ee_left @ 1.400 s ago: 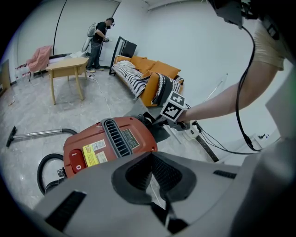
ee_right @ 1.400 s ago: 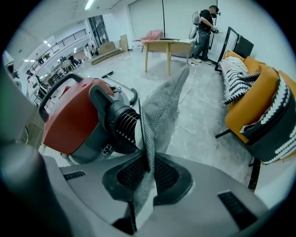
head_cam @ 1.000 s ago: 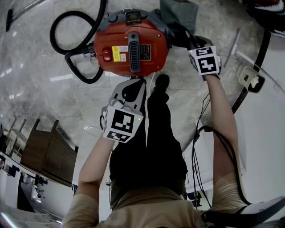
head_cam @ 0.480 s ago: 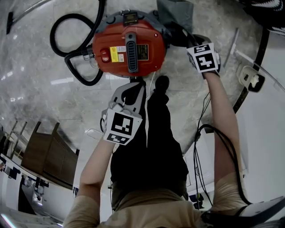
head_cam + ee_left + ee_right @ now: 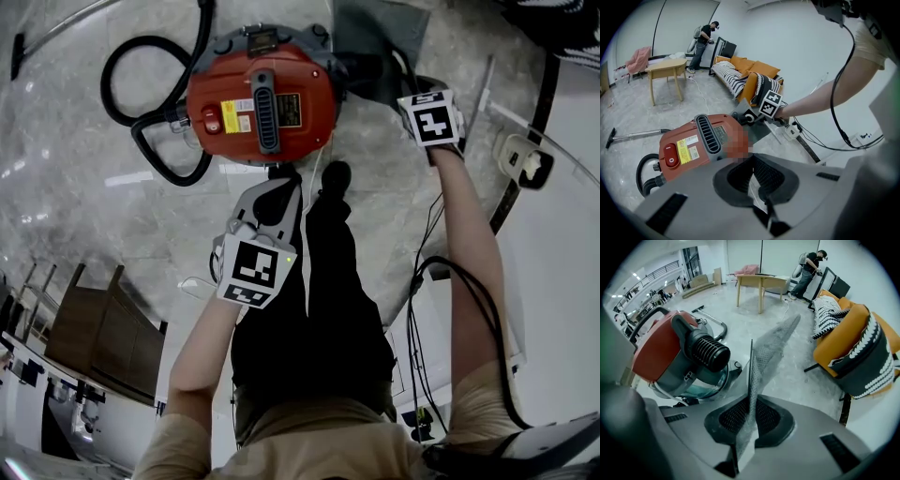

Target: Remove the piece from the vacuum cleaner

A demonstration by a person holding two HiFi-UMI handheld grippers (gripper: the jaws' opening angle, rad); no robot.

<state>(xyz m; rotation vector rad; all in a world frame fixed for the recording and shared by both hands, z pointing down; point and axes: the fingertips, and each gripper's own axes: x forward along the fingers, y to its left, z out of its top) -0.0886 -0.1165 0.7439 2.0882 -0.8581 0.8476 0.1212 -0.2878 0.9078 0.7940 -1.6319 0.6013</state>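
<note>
The red vacuum cleaner [image 5: 258, 108] stands on the marble floor, its black hose [image 5: 141, 89] looped at its left. It also shows in the left gripper view as the vacuum cleaner [image 5: 701, 145] and in the right gripper view as the vacuum cleaner [image 5: 661, 357]. My right gripper [image 5: 408, 89] is to the right of the machine. Its jaws are closing on a flat grey mesh piece [image 5: 768, 352] that stands upright between the pads. The same piece [image 5: 367, 26] sticks out beyond the vacuum's far right side. My left gripper [image 5: 279, 187] hovers just in front of the vacuum with its jaws together and nothing in them.
An orange sofa [image 5: 853, 343] with striped cushions lines the right wall. A wooden table [image 5: 761, 284] and a person [image 5: 808, 266] are at the far end. The vacuum's wand [image 5: 633, 136] lies on the floor. A white power strip [image 5: 525, 164] and cables [image 5: 441, 272] lie to my right.
The vacuum cleaner and the right gripper with its grey piece have shifted up and slightly left in the head view. The left gripper has stayed nearly in place.
</note>
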